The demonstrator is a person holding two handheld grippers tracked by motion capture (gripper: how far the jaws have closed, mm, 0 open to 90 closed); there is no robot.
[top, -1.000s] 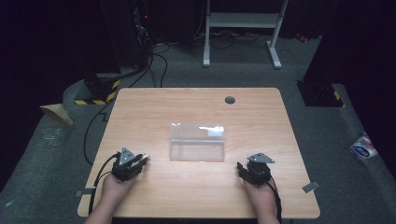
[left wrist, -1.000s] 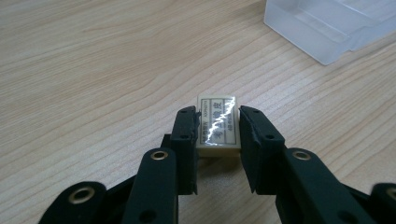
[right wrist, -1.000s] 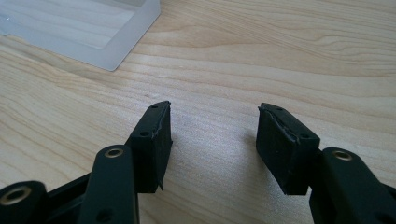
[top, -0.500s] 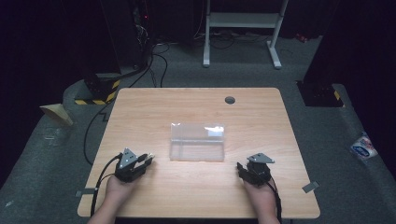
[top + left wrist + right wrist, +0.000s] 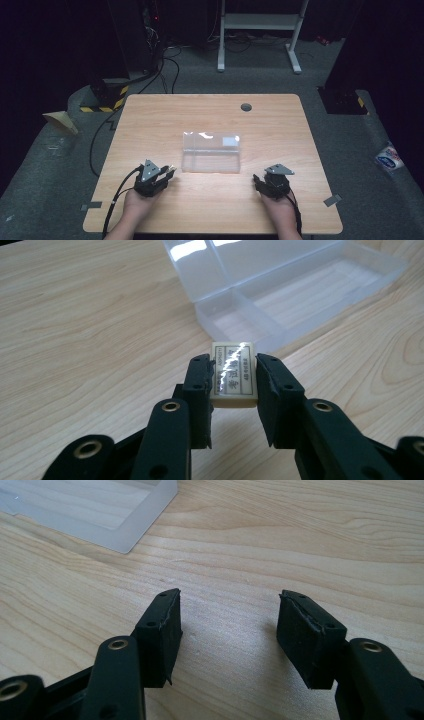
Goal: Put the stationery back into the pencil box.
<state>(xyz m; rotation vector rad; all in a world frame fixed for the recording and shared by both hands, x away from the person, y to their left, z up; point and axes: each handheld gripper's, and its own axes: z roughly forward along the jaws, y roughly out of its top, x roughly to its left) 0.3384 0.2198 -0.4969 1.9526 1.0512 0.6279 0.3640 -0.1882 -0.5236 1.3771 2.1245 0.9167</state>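
From where I stand, the left gripper (image 5: pixel 233 371) is clamped on a small cream eraser (image 5: pixel 233 375) with a printed label on its top face, one jaw pressed to each of its sides, and it holds the piece a little above the wood near the front-left part of the bench (image 5: pixel 150 120). Straight ahead of it, towards the middle of the bench, sits a clear plastic box (image 5: pixel 211 152) with its lid folded open behind it; in the left gripper view the box (image 5: pixel 280 295) shows a dividing wall that makes at least two compartments, both of which look empty to me. The right gripper (image 5: pixel 229 630) waits near the front-right edge with its jaws spread wide and nothing between them, a corner of the box (image 5: pixel 135 525) just visible beyond. I would say the step in hand is the carry: the eraser is picked up and has yet to go into the box. The next move, as I judge it, calls for lifting the eraser clear of the near wall, bringing it over one compartment, lowering it and only then letting the jaws part, so it does not catch the rim or nudge the light box across the bench.
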